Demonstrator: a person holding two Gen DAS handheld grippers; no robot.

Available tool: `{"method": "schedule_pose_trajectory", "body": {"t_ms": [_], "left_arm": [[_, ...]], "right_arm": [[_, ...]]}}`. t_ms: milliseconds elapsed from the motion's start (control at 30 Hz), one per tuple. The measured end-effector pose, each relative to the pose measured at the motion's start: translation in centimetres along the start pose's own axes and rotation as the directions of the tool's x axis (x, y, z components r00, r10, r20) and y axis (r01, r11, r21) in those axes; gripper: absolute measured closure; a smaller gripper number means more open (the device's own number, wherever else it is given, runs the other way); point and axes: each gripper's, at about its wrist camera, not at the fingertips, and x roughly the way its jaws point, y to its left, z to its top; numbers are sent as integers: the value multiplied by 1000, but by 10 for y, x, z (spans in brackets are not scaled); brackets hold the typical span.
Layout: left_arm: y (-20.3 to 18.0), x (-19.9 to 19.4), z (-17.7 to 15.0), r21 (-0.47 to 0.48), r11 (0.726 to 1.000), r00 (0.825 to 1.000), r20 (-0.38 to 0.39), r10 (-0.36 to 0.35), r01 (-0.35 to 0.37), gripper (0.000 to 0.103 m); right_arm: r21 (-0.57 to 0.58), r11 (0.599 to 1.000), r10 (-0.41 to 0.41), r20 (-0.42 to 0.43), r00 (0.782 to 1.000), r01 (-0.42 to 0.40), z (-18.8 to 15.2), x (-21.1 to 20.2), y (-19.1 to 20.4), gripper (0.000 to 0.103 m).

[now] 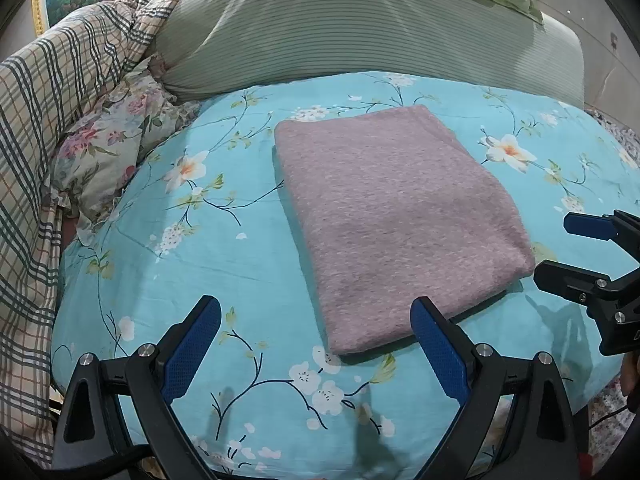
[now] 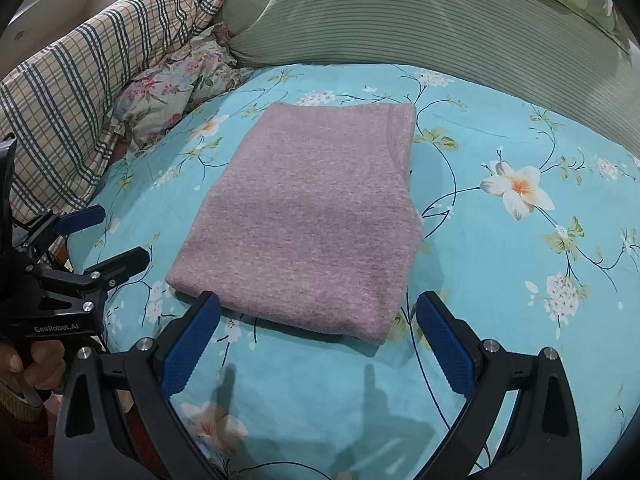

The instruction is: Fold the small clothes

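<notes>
A pink-grey garment (image 1: 396,220) lies folded into a neat rectangle in the middle of a turquoise flowered bedsheet (image 1: 224,240). Both grippers hover above the near edge of the sheet, jaws spread wide and grasping nothing. The left gripper (image 1: 316,320) sits at the garment's near left corner, the right gripper (image 2: 318,316) at its near right corner; neither touches the cloth. A striped green pillow (image 1: 320,36) lies at the far side, with a plaid blanket (image 1: 52,92) and a flowered cushion (image 1: 116,140) bunched at the far left.
</notes>
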Motion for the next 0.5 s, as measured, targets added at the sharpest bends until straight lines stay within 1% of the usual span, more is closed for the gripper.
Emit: {"method": "schedule_pose_trajectory", "body": {"t_ms": [500], "left_arm": [[1, 3, -1, -3, 1000, 1000, -7, -15, 15, 7]], "right_arm": [[1, 1000, -2, -6, 1000, 2, -1, 2, 2, 5]]}}
